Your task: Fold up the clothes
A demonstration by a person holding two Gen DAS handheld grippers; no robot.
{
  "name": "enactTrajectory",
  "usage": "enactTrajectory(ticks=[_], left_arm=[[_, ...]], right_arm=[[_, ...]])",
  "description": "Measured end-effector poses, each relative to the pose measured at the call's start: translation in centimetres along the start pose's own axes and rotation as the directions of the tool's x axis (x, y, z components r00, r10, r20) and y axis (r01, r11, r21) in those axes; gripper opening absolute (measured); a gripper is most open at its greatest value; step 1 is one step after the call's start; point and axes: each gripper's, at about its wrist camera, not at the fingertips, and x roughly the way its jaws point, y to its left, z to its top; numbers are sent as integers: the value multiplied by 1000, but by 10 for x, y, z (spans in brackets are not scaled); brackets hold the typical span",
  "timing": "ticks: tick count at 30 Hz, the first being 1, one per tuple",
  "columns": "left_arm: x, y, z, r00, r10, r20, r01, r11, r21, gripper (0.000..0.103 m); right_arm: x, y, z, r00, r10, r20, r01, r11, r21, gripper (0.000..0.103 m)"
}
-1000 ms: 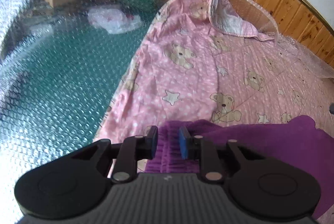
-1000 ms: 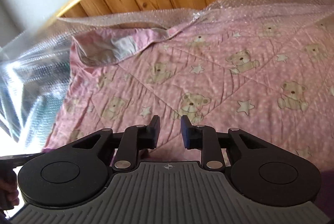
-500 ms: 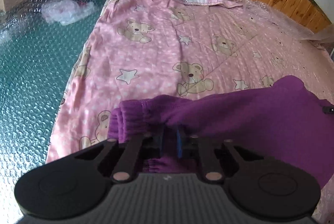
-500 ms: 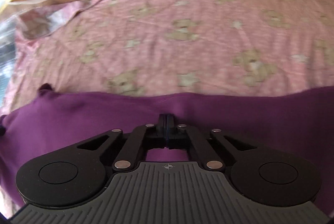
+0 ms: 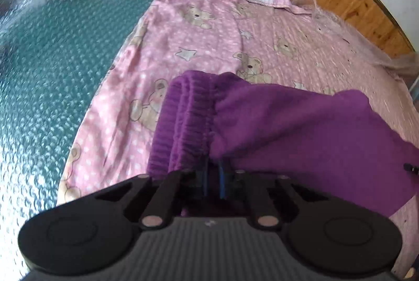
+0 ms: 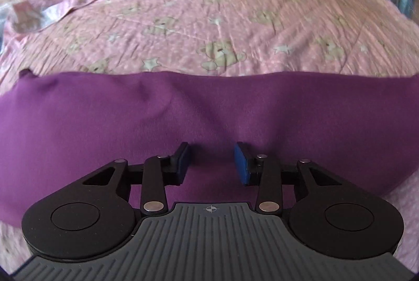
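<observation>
Left wrist view: the left gripper (image 5: 212, 177) is clamped tight on the ribbed waistband (image 5: 187, 123) of the purple fleece garment (image 5: 301, 129), which drapes off to the right over the pink teddy-bear quilt (image 5: 199, 45). The right gripper (image 6: 212, 163) has just been opening; its blue pads (image 6: 242, 163) stand apart above the flat purple cloth, pinching nothing.

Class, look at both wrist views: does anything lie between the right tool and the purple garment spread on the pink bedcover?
Nothing visible does. The right tool, its jaws just opened, hangs directly over the purple garment, bare fabric between them. The left tool is already shut on its ribbed end.
</observation>
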Motion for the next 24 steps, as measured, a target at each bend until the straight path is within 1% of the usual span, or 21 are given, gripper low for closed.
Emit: enactTrajectory(ticks=[2, 3, 4, 5, 6, 7, 8, 9, 11, 12, 13, 14, 15, 17, 18, 20, 21, 22, 23, 24], left_arm=[[-18, -9, -1, 999, -22, 43, 21, 1000, 18, 18], [-19, -12, -5, 999, -30, 32, 29, 999, 30, 24], [-20, -14, -10, 999, -38, 22, 37, 998, 42, 25], [-21, -16, -14, 999, -45, 12, 45, 998, 54, 26], [-12, -15, -22, 1000, -6, -23, 8, 998, 61, 22], [-10, -11, -27, 1000, 6, -15, -5, 999, 52, 13], [-9, -7, -33, 1000, 19, -8, -19, 999, 42, 12], [-11, -8, -32, 1000, 27, -9, -27, 1000, 13, 11], [-17, -9, -31, 999, 44, -11, -44, 998, -43, 11], [-22, -16, -29, 998, 57, 4, -57, 998, -38, 18], [-27, -26, -27, 998, 55, 21, -55, 998, -30, 28], [-31, -36, -26, 998, 53, 38, -52, 998, -23, 31], [-35, -48, -22, 998, 40, 54, -39, 999, -17, 32], [-40, -73, -15, 997, 9, 75, -9, 1000, -2, 33], [-40, -87, -12, 997, -5, 82, 4, 1000, 4, 35], [-31, -114, -16, 998, -12, 67, 11, 1000, 15, 35], [-26, -128, -18, 998, -15, 60, 14, 1000, 20, 35], [-16, -139, -24, 999, -1, 36, 0, 1000, 28, 36], [-5, -150, -29, 1000, 13, 12, -13, 999, 37, 38], [7, -156, -35, 998, 62, -34, -61, 998, 30, 42]], right_arm=[[-8, 6, 8, 999, -36, -37, 36, 999, -23, 40], [-16, 8, 9, 999, -44, -21, 43, 999, -26, 41], [-23, 8, 8, 999, -33, 4, 33, 999, -25, 43], [-27, 9, 6, 999, -29, 13, 29, 999, -27, 48], [-24, 7, 1, 999, -34, -6, 34, 999, -32, 49], [-21, 2, -7, 999, -34, -24, 34, 999, -29, 49], [-18, -3, -14, 999, -35, -41, 34, 999, -27, 55], [-16, -8, -20, 998, -34, -58, 33, 999, -20, 57], [-21, -18, -23, 996, -25, -87, 25, 1000, 2, 58], [-23, -20, -21, 994, -22, -106, 21, 1000, -6, 58], [-26, -23, -20, 993, -24, -115, 23, 1000, -16, 56], [-30, -27, -18, 994, -35, -102, 33, 999, -28, 54], [-35, -33, -16, 995, -46, -86, 44, 999, -29, 54], [-41, -53, -12, 997, -69, -38, 69, 998, 14, 54], [-40, -65, -10, 996, -84, -18, 85, 996, 40, 54], [-30, -91, -9, 994, -111, -20, 112, 991, 79, 55], [-23, -103, -10, 993, -115, -30, 117, 989, 88, 55], [-16, -116, -16, 994, -105, -43, 109, 991, 84, 57], [-12, -127, -21, 995, -89, -44, 92, 993, 80, 67], [-13, -135, -24, 998, -61, -34, 63, 996, 64, 68]])
